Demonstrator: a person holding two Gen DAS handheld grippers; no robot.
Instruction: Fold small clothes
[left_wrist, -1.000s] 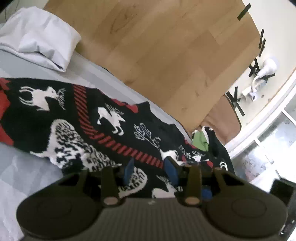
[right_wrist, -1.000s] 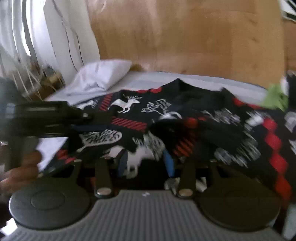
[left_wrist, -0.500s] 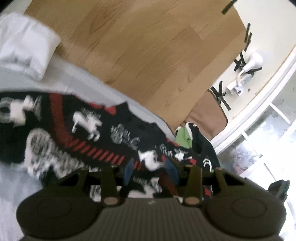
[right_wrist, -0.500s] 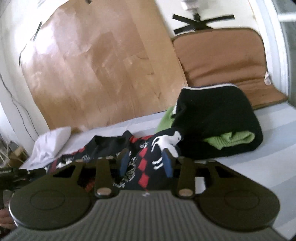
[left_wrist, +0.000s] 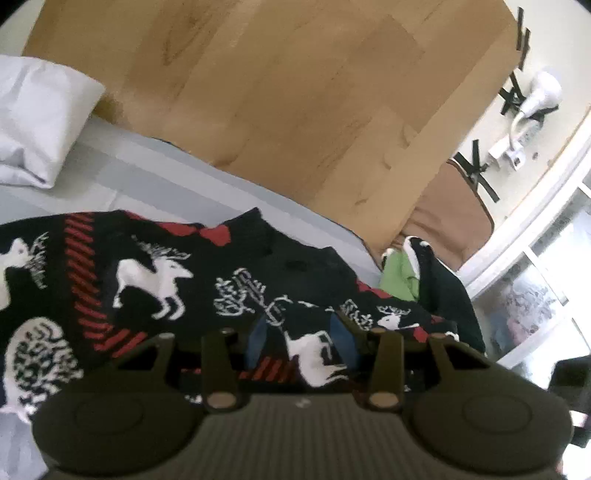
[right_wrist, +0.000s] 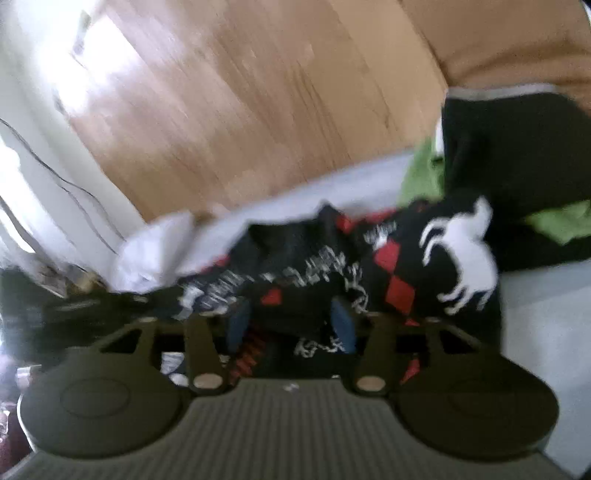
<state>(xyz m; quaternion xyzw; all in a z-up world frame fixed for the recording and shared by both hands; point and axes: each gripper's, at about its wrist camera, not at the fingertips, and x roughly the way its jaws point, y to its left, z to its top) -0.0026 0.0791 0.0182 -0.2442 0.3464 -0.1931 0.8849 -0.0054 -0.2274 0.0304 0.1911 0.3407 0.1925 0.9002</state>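
Both tongs are sitting spread over the reindeer sweater (left_wrist: 155, 280) bunched on the bed (left_wrist: 155, 173) beside the folded pile (right_wrist: 517, 155); right view is blurred, but closing now is probably risking pinching stacked layers and dragging the fold crooked.

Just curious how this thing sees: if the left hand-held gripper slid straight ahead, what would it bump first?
Probably the reindeer sweater: the left hand-held gripper already has its black knit between its open fingers. Depth is unclear.
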